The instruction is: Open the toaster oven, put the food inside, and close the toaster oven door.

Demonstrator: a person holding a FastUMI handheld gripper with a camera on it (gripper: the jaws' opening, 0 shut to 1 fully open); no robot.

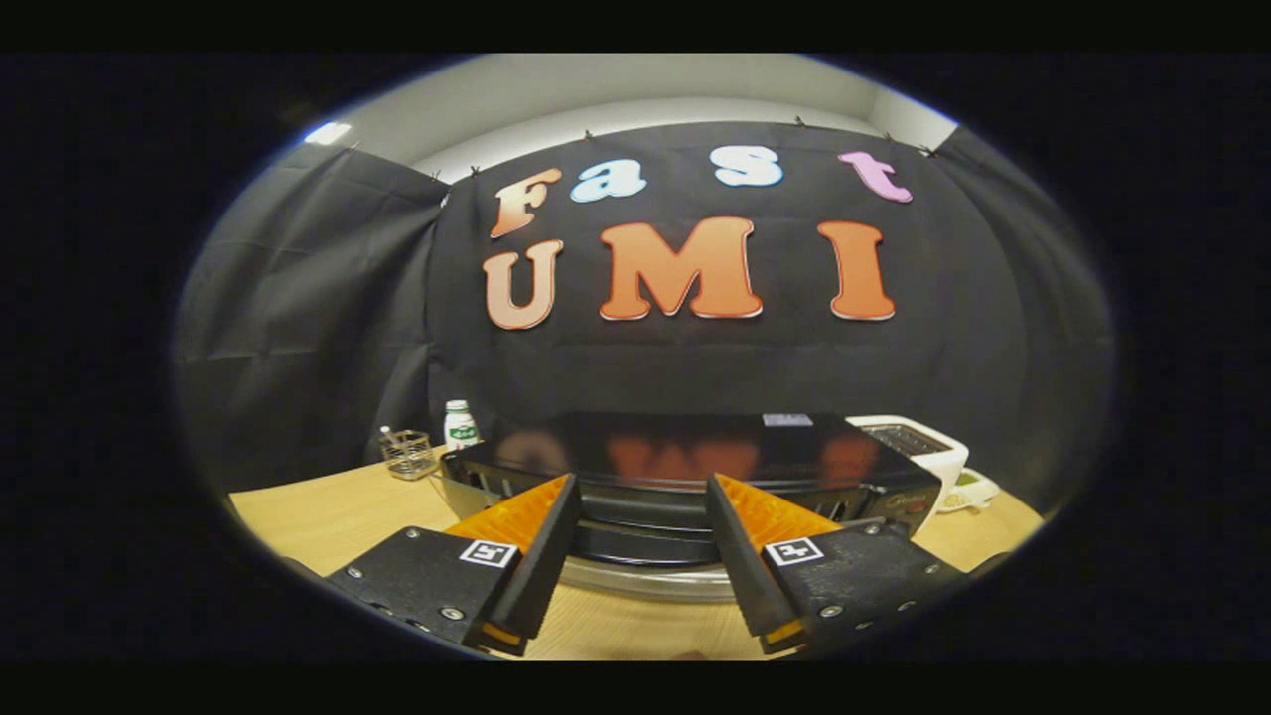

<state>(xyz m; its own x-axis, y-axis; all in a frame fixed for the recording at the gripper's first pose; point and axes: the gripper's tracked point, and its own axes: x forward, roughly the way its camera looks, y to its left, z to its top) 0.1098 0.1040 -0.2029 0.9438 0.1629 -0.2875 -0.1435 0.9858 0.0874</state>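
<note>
- Fingers of my gripper (pixel 643 516) sit nearest, spread apart and pinching nothing; the gap between them frames the front of the toaster oven (pixel 685 467)
- Just ahead of the fingertips the oven stands on the wooden table (pixel 328 516); its glossy black top faces me and its door handle (pixel 645 508) runs as a dark bar between the fingers. I judge the door is not yet open
- Risk: if I close on the handle too high, the fingers could slip off the rounded bar or scrape the shiny top; pulling off-centre could drag the whole oven across the table instead of swinging the door
- Risk: beyond the right finger, just beside the oven, a white toaster (pixel 918 447) could get knocked on a wide swing
- Beyond the left finger stand a small wire basket (pixel 405 453) and a white bottle (pixel 460 425), well clear of my path
- Hard to make out: the door glass and lower edge are hidden behind the fingers, and I cannot pick out the food; a pale rim (pixel 645 581) under the oven front could be a plate or tray, I can't say which
</note>
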